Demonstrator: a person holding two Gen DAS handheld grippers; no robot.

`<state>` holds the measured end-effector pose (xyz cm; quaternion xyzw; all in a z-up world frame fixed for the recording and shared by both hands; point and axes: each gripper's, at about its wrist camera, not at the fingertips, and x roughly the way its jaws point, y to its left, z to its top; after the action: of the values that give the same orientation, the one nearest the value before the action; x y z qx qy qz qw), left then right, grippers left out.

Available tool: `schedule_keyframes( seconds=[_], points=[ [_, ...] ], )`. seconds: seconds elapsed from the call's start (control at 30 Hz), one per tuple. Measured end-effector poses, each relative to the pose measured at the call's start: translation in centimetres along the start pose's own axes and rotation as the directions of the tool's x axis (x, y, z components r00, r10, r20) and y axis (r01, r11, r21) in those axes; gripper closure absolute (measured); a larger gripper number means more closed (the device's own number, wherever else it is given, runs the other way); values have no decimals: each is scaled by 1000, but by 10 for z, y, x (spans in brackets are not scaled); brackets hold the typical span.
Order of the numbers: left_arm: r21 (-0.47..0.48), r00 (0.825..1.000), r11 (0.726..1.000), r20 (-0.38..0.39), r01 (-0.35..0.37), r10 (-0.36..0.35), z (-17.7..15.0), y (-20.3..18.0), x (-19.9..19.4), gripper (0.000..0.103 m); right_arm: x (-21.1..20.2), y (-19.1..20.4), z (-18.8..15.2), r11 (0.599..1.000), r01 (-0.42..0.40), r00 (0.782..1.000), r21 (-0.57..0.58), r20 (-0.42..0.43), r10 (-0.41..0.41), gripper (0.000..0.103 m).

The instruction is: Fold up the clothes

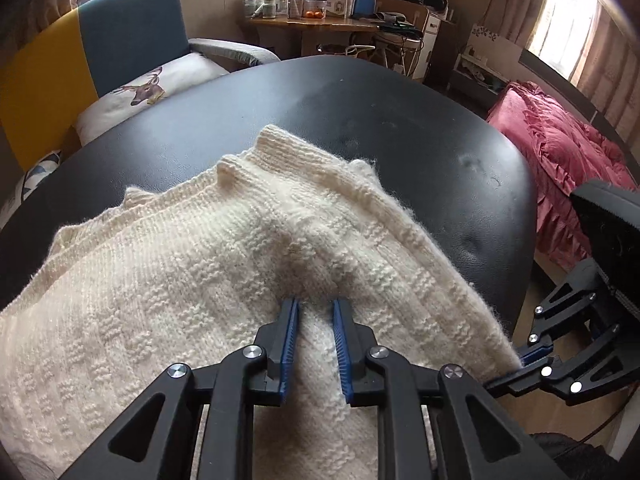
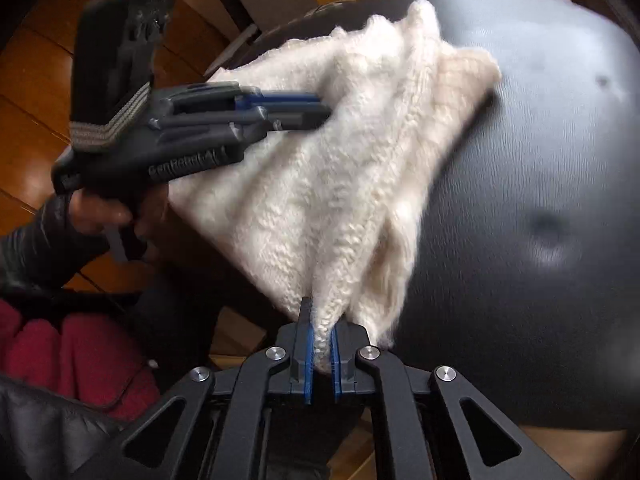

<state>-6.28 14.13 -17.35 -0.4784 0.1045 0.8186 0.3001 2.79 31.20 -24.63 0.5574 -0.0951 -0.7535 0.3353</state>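
A cream knitted sweater (image 1: 200,260) lies folded on a black padded table (image 1: 400,120). My left gripper (image 1: 316,310) is shut on a raised ridge of the knit, which runs between its blue pads. From the right wrist view the same left gripper (image 2: 320,110) bites into the sweater (image 2: 320,180) from the left edge, held by a hand (image 2: 104,212). My right gripper (image 2: 320,332) is shut on the near corner of the sweater, and the wool is pulled taut into ridges toward it. In the left wrist view the right gripper (image 1: 520,360) sits at the sweater's right edge, just off the table.
The table (image 2: 540,160) stretches bare to the right of the sweater. A blue and yellow sofa with a deer cushion (image 1: 140,88) stands behind it on the left. A cluttered wooden desk (image 1: 312,24) is at the back, and red bedding (image 1: 568,152) lies on the right.
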Motion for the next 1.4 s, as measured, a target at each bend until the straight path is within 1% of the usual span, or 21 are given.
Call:
schedule_keyframes(
  seconds=[0.07,0.17,0.27,0.33,0.37,0.43,0.47,0.5,0.53,0.6,0.67,0.73,0.77,0.8,0.87,0.9,0.97,1.0,1.13,1.23,1.4],
  points=[
    [-37,999,999,25,40,-39,2,2,-7,86,-3,-2,-7,1000,15,1000,18,12,-15,99],
    [-85,996,996,90,25,-18,4,14,-21,86,-8,-1,-15,999,31,999,39,19,-32,99],
    [-159,997,987,72,-8,20,1,39,-23,86,-17,6,-21,996,86,996,33,5,-86,98],
    [-199,996,980,92,10,8,-5,53,-28,86,-29,6,-23,994,100,995,50,12,-100,96],
    [-210,995,977,101,17,4,-7,58,-31,86,-39,5,-22,993,94,994,76,40,-97,91],
    [-192,994,981,111,19,3,-12,60,-34,86,-65,6,-13,988,117,981,104,141,-131,84],
    [-180,994,984,113,18,2,-14,60,-35,86,-77,8,-7,985,131,970,117,192,-152,72],
    [-159,994,987,106,13,4,-14,57,-33,86,-86,11,-1,981,154,955,119,236,-178,56],
    [-137,995,991,100,11,3,-15,54,-32,86,-89,16,10,980,164,945,112,267,-189,52],
    [-92,995,995,96,28,-19,-14,47,-29,86,-84,26,34,980,185,934,74,296,-199,52],
    [-53,996,998,90,29,-24,-9,41,-25,86,-62,41,58,975,222,934,34,279,-222,52],
    [-32,997,999,82,11,-8,-3,41,-17,86,-38,47,80,965,260,933,11,254,-255,52],
    [-35,997,999,77,-2,4,1,45,-12,86,-29,45,87,951,308,923,13,238,-302,52],
    [-45,998,999,66,-19,22,4,49,-6,86,-21,40,92,931,365,906,19,222,-360,52],
    [-83,998,996,40,-41,44,8,62,8,83,-6,30,102,880,475,862,27,187,-471,56],
    [-143,999,990,41,-1,7,7,71,12,83,-3,20,101,875,482,857,51,183,-482,56],
    [-259,996,963,55,76,-63,4,88,15,84,-9,0,96,902,402,878,155,216,-428,56],
    [-291,995,952,63,98,-83,2,92,15,85,-11,-4,95,908,381,883,174,223,-413,56],
    [-250,994,964,80,94,-76,-1,87,13,84,-9,-1,95,897,416,870,151,220,-441,56],
    [-275,993,956,83,103,-83,0,91,3,84,-10,2,94,892,423,866,157,218,-449,56],
    [-287,994,957,113,41,-8,-11,105,-29,84,-5,13,96,875,465,850,137,207,-484,53]
  ],
)
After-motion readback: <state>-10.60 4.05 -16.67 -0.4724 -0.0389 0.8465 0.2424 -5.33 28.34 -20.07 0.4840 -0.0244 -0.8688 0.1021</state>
